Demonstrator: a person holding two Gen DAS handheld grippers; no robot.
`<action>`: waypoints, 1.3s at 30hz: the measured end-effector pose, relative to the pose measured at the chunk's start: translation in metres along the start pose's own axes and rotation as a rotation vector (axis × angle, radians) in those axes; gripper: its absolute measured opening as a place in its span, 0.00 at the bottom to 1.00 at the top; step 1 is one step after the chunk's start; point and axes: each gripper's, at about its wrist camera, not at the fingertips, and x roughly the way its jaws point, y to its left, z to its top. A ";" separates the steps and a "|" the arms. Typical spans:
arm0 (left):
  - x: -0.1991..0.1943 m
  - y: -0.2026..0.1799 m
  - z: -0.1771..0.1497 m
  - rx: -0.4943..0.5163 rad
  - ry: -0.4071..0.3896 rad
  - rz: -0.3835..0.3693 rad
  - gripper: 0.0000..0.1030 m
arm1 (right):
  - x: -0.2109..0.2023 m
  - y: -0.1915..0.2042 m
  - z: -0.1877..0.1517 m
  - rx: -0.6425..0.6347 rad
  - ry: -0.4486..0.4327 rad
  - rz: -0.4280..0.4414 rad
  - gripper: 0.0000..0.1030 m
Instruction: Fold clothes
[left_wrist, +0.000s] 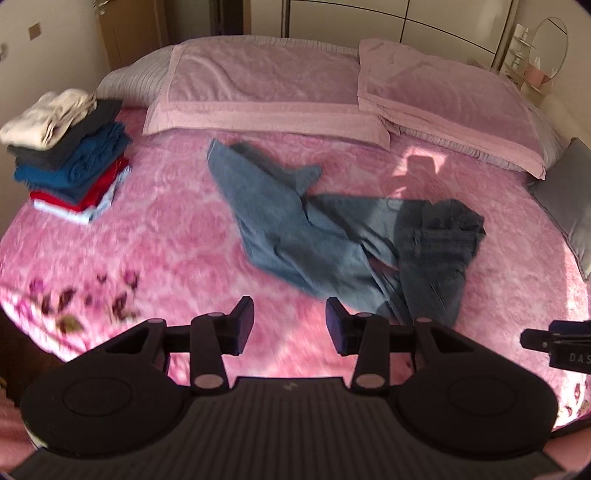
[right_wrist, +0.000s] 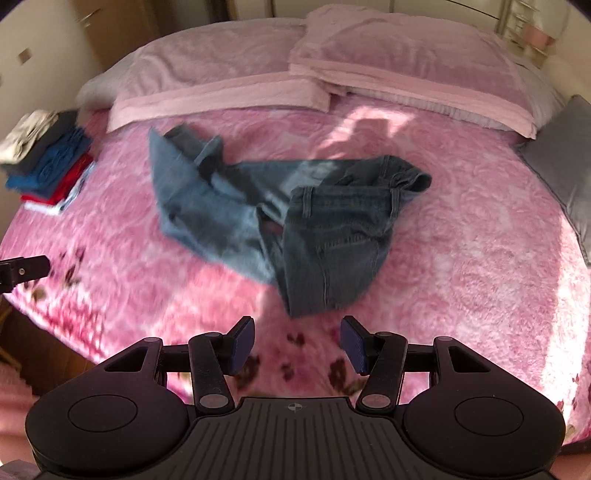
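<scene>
A pair of blue jeans (left_wrist: 325, 236) lies crumpled on the pink bedspread (left_wrist: 155, 236), legs toward the far left, waist bunched at the right. It also shows in the right wrist view (right_wrist: 295, 218). My left gripper (left_wrist: 290, 326) is open and empty, above the bed in front of the jeans. My right gripper (right_wrist: 297, 345) is open and empty, just short of the jeans' near edge. The right gripper's tip shows at the right edge of the left wrist view (left_wrist: 554, 343).
A stack of folded clothes (left_wrist: 70, 155) in white, grey, blue and red sits at the bed's far left, also in the right wrist view (right_wrist: 48, 166). Two pink pillows (left_wrist: 266, 88) lie at the head. A grey cushion (left_wrist: 569, 199) lies at the right edge.
</scene>
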 end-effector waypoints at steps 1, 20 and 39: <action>0.004 0.005 0.009 0.014 -0.003 0.000 0.37 | 0.003 0.002 0.007 0.017 0.000 -0.008 0.54; 0.114 0.085 0.083 0.125 0.116 -0.023 0.39 | 0.082 0.025 0.043 0.274 0.039 -0.158 0.54; 0.181 0.062 0.037 -0.028 0.201 0.047 0.44 | 0.178 0.009 0.026 0.056 0.065 -0.212 0.72</action>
